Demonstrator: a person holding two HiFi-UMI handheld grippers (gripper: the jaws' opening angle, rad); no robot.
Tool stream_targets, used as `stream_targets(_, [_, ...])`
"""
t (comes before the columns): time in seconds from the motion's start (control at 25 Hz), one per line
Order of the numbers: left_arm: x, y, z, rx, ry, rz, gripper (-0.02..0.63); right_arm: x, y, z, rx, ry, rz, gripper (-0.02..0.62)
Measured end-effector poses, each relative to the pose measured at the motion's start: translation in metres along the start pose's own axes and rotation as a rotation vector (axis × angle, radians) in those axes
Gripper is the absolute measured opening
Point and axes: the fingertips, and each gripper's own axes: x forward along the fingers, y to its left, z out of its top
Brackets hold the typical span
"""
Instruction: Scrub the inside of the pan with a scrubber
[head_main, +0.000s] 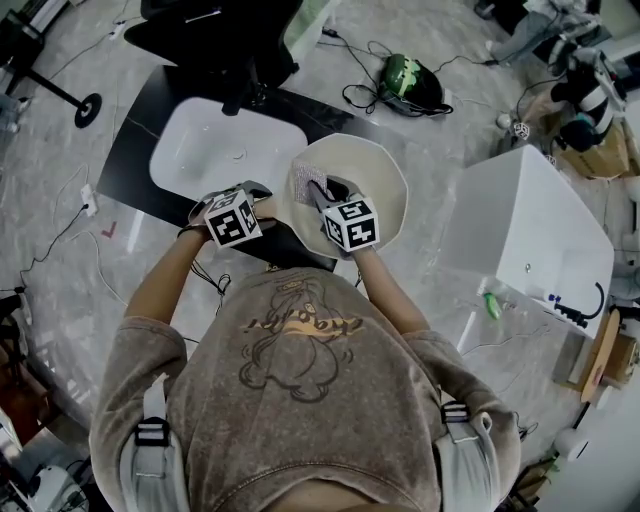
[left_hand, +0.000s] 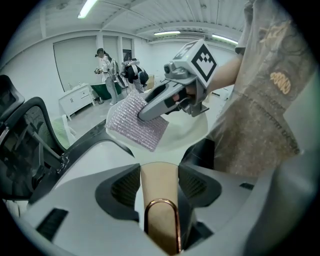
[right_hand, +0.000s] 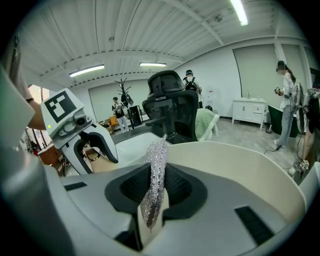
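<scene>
Two grips are taken already: the pan (head_main: 385, 180), held just right of the sink (head_main: 200, 150), is clamped by its handle (left_hand: 159, 192) in the left gripper (head_main: 262, 207); the scrubber (left_hand: 134, 122) is pinched in the right gripper (head_main: 325, 200). Floppy, light mesh, probably best gripped deep; pan seems stiff, likely hefty.

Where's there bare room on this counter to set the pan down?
The white sink basin looks bare, bordered by black counter on its left and the pan on its right. The near edge is crowded by the left gripper and right gripper.
</scene>
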Motion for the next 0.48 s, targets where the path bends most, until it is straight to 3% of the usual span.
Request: stream_targets(0.48, [-0.001, 0.000, -0.003, 0.024, 0.013, -0.054, 0.253, 0.034, -0.018, -0.004, -0.042, 0.033, -0.055, 0.084])
